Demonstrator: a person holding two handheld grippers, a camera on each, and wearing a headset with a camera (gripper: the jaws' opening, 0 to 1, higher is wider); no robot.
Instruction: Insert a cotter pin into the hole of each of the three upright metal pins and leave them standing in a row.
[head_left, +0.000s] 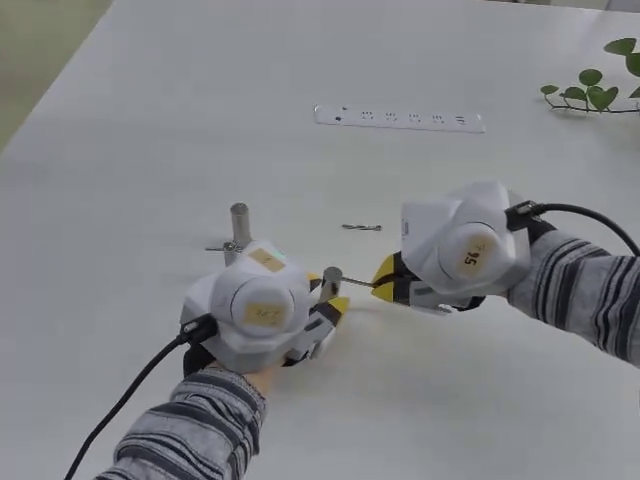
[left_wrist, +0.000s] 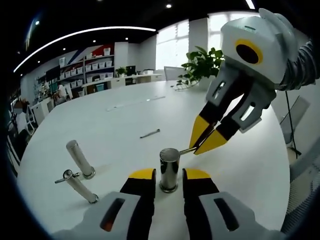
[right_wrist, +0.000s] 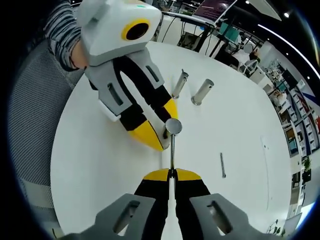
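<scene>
Cotter pin (right_wrist: 172, 152) at metal pin (left_wrist: 169, 167)

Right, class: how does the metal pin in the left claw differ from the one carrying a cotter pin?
The left claw grips the unfitted silver metal pin; the fitted silver metal pin stands free. The fitted pin has a wire cotter pin through it; the unfitted pin has a second cotter pin, held by the right claw, reaching its top. Both stand upright.
</scene>
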